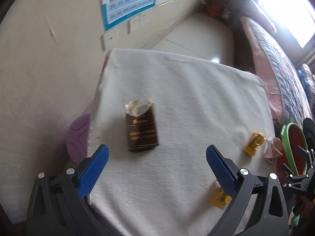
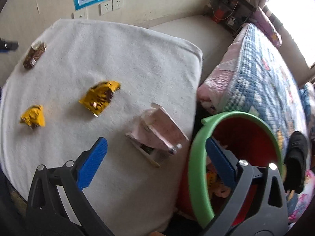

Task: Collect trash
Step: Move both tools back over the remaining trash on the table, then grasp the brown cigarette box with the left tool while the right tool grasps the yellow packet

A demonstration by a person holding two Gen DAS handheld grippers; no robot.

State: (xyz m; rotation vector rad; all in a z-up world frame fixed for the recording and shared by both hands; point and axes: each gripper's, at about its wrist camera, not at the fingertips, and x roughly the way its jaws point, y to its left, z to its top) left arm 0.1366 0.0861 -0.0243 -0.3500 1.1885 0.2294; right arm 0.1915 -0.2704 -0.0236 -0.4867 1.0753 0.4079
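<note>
A brown opened pack (image 1: 141, 126) lies on the white cloth-covered table (image 1: 177, 90), just ahead of my left gripper (image 1: 157, 155), which is open and empty. Two yellow wrappers (image 1: 254, 143) (image 1: 220, 198) lie to its right. In the right wrist view the brown pack (image 2: 34, 54) sits far left, with the yellow wrappers (image 2: 100, 98) (image 2: 33, 116) mid-table. A crumpled pink carton (image 2: 156, 135) lies at the table's right edge, ahead of my open right gripper (image 2: 155, 153). The red bin with a green rim (image 2: 196, 149) stands beside the table, holding some trash.
A purple round object (image 1: 77, 137) sits left of the table by the wall. A bed with a patterned quilt (image 2: 261, 74) runs along the right. A dark shoe (image 2: 296, 157) is beside the bin. Posters and sockets (image 2: 106, 6) are on the wall behind.
</note>
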